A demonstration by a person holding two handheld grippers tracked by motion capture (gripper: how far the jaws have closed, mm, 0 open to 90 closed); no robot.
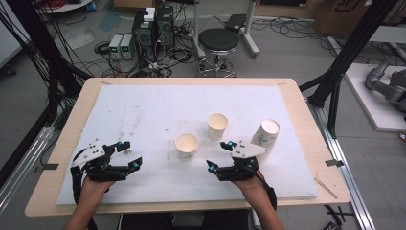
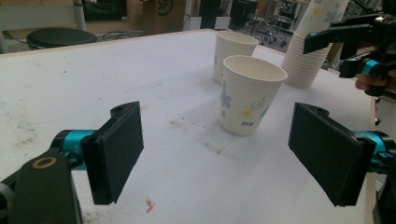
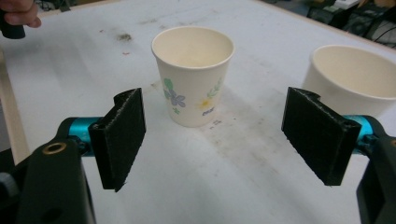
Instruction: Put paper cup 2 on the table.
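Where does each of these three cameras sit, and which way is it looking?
High view: above the person's side, looking down on the table; both forearms and claws show.
Left gripper view: rides on the left claw, looking across the table at the near cup; its black jaws stand open, and the right claw shows beyond.
Right gripper view: rides on the right claw, facing the same cup; jaws open.
All three share that cup.

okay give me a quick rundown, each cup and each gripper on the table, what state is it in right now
Near cup: upright, empty, standing free.
Far cup: upright, empty, standing free.
Cup stack: nested cups, upright, top one empty.
Left gripper: open, holding nothing, aimed toward the near cup.
Right gripper: open, holding nothing, near cup ahead of its jaws.
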